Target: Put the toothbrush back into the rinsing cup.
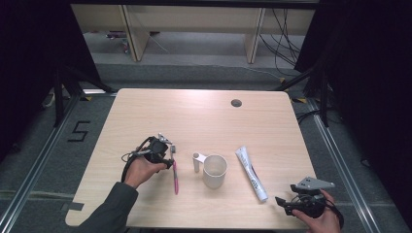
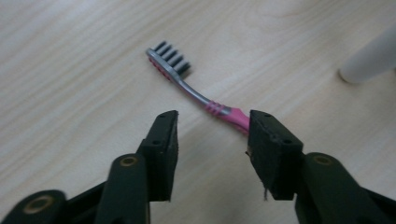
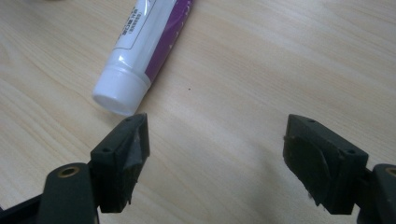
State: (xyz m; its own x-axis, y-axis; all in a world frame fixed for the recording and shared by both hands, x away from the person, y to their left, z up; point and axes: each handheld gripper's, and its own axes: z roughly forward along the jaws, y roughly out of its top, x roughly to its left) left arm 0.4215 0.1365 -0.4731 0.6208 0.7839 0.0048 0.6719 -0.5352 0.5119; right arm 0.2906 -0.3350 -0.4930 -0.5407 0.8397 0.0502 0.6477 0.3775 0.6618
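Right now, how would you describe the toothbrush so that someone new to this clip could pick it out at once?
Start at the white cup near the middle of the wooden table. Just to its left, beside the left gripper, a slim toothbrush lies flat on the wood. Its pink handle, grey neck and dark bristles set it apart from the fatter white and purple tube on the cup's other side.

On the table (image 1: 145, 111), a toothbrush (image 1: 175, 177) lies left of a mug (image 1: 214, 171), and a tube (image 1: 251, 173) lies right of it. The left gripper (image 1: 165, 145) sits over the toothbrush's far end; the right gripper (image 1: 286, 204) sits near the tube's cap, at the near edge.
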